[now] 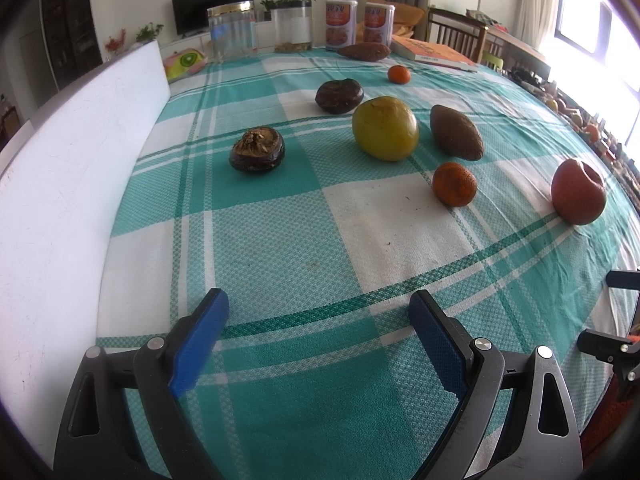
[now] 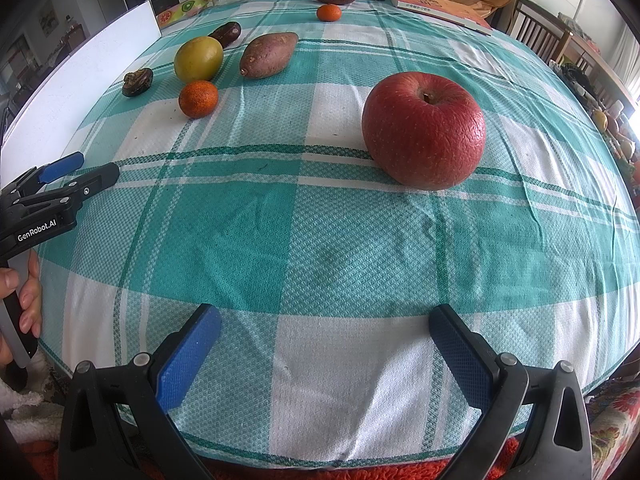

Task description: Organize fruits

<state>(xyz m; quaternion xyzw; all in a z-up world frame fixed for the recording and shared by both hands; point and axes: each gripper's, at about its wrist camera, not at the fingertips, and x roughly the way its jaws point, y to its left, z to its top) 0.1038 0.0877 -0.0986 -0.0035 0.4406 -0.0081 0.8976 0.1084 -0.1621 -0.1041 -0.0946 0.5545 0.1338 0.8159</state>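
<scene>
A red apple (image 2: pixel 424 130) sits on the checked tablecloth ahead of my open, empty right gripper (image 2: pixel 325 320); it shows at the right in the left wrist view (image 1: pixel 578 192). A yellow-green fruit (image 1: pixel 385 128) (image 2: pixel 198 58), a near tangerine (image 1: pixel 454 183) (image 2: pixel 198 99), a far tangerine (image 1: pixel 399 74) (image 2: pixel 329 12), two sweet potatoes (image 1: pixel 456 132) (image 1: pixel 363 51) and two dark shrivelled fruits (image 1: pixel 257 149) (image 1: pixel 339 96) lie further out. My left gripper (image 1: pixel 319 306) is open and empty, also seen at the left edge of the right wrist view (image 2: pixel 82 168).
A white board (image 1: pixel 68 168) stands along the table's left side. Jars (image 1: pixel 233 32), two tins (image 1: pixel 341 25), a book (image 1: pixel 434 53) and a fruit-print pouch (image 1: pixel 184 62) line the far edge. Chairs (image 1: pixel 456 34) stand beyond.
</scene>
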